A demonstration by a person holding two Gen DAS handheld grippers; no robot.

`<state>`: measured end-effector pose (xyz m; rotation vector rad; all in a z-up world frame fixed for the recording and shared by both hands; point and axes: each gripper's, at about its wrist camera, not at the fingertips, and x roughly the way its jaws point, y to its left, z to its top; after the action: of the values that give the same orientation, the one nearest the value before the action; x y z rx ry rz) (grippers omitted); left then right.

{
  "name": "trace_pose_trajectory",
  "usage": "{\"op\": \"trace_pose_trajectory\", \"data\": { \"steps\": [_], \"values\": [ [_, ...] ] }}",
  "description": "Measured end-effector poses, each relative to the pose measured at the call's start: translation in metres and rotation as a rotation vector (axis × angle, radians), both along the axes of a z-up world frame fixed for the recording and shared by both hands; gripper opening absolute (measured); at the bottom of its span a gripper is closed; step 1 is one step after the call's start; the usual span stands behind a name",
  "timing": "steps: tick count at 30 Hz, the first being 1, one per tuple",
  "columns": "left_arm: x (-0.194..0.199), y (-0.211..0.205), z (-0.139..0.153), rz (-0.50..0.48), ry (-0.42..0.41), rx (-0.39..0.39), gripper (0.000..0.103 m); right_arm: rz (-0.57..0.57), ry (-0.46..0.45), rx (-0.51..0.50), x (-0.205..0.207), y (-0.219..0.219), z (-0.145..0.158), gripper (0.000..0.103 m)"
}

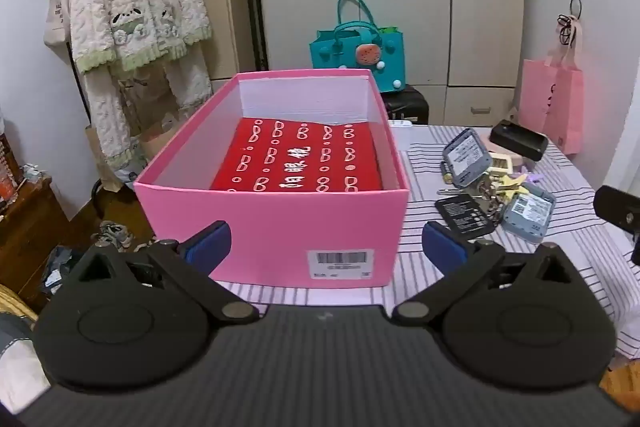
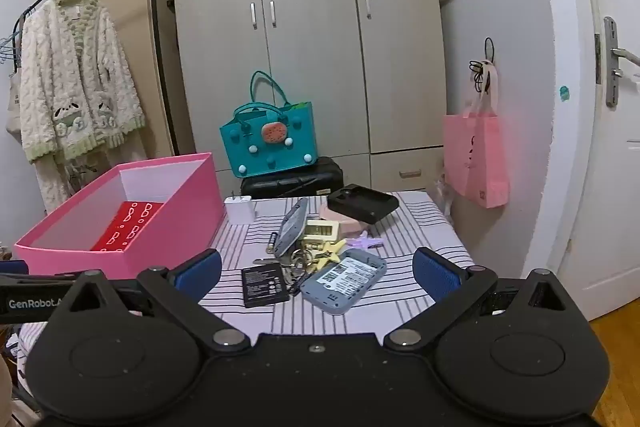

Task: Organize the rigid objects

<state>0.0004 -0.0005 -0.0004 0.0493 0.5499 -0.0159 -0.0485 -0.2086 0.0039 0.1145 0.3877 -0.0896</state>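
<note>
A pink open box [image 1: 276, 227] stands on the striped table, with a red box [image 1: 298, 159] lying flat inside it. It also shows in the right wrist view [image 2: 168, 211]. My left gripper [image 1: 326, 247] is open and empty, just in front of the pink box's near wall. My right gripper [image 2: 318, 273] is open and empty, above a pile of small items: a black battery [image 2: 264, 283], a blue-grey router [image 2: 344, 279], keys [image 2: 300, 259], a second grey device [image 2: 294, 225], a black case [image 2: 364, 203] and a white charger [image 2: 239, 209].
The striped table [image 2: 400, 223] ends at its right edge near a white door [image 2: 600, 147]. A pink bag [image 2: 476, 155] hangs on the wall. A teal bag [image 2: 272, 139] sits on a black case behind the table. A clothes rack with a robe [image 1: 132, 7] stands left.
</note>
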Motion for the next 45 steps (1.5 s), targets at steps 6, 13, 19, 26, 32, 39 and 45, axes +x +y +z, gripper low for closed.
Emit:
{"op": "trace_pose_trajectory", "data": {
  "steps": [6, 13, 19, 26, 32, 39, 45],
  "values": [
    [-0.002, -0.021, 0.0, -0.028, 0.01, 0.019, 0.101, 0.001, -0.005, 0.002, -0.004, -0.013, -0.003, 0.103],
    [-0.009, -0.028, -0.01, -0.06, 0.017, -0.016, 0.101, -0.011, 0.013, -0.013, -0.01, -0.017, -0.005, 0.103],
    [-0.008, -0.026, -0.012, -0.061, 0.02, -0.024, 0.103, -0.019, 0.02, -0.03, -0.012, -0.019, -0.008, 0.103],
    [-0.01, -0.026, -0.013, -0.073, 0.016, -0.016, 0.103, -0.025, 0.024, -0.028, -0.012, -0.02, -0.01, 0.103],
    [-0.01, -0.026, -0.013, -0.073, 0.014, -0.018, 0.103, -0.017, 0.021, -0.035, -0.012, -0.018, -0.01, 0.103],
    [-0.007, -0.023, -0.016, -0.041, 0.021, -0.035, 0.103, -0.015, 0.022, -0.035, -0.013, -0.016, -0.013, 0.103],
    [-0.006, -0.02, -0.02, -0.025, 0.019, -0.038, 0.103, -0.014, 0.021, -0.036, -0.013, -0.015, -0.014, 0.103]
  ]
}}
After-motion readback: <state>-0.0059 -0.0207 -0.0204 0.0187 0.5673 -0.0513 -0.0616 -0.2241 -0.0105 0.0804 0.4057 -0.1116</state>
